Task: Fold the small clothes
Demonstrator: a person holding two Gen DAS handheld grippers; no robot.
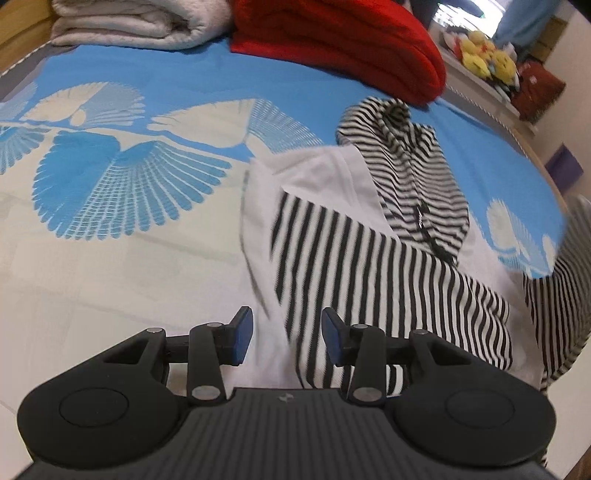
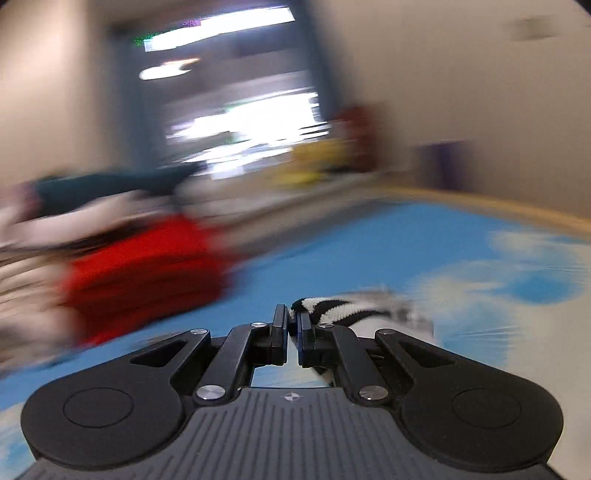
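Observation:
A black-and-white striped hooded top with a white panel lies crumpled on the blue patterned bedsheet. My left gripper hangs just above the near edge of the top. It is open, and nothing sits between its blue pads. At the right edge of the left wrist view a striped sleeve is pulled up off the bed. In the blurred right wrist view my right gripper is shut on a fold of the striped fabric, which bunches to the right of the fingers.
A folded red blanket and a folded beige blanket lie at the far end of the bed. Yellow plush toys sit on a shelf beyond. A purple box stands past the bed's wooden edge on the right.

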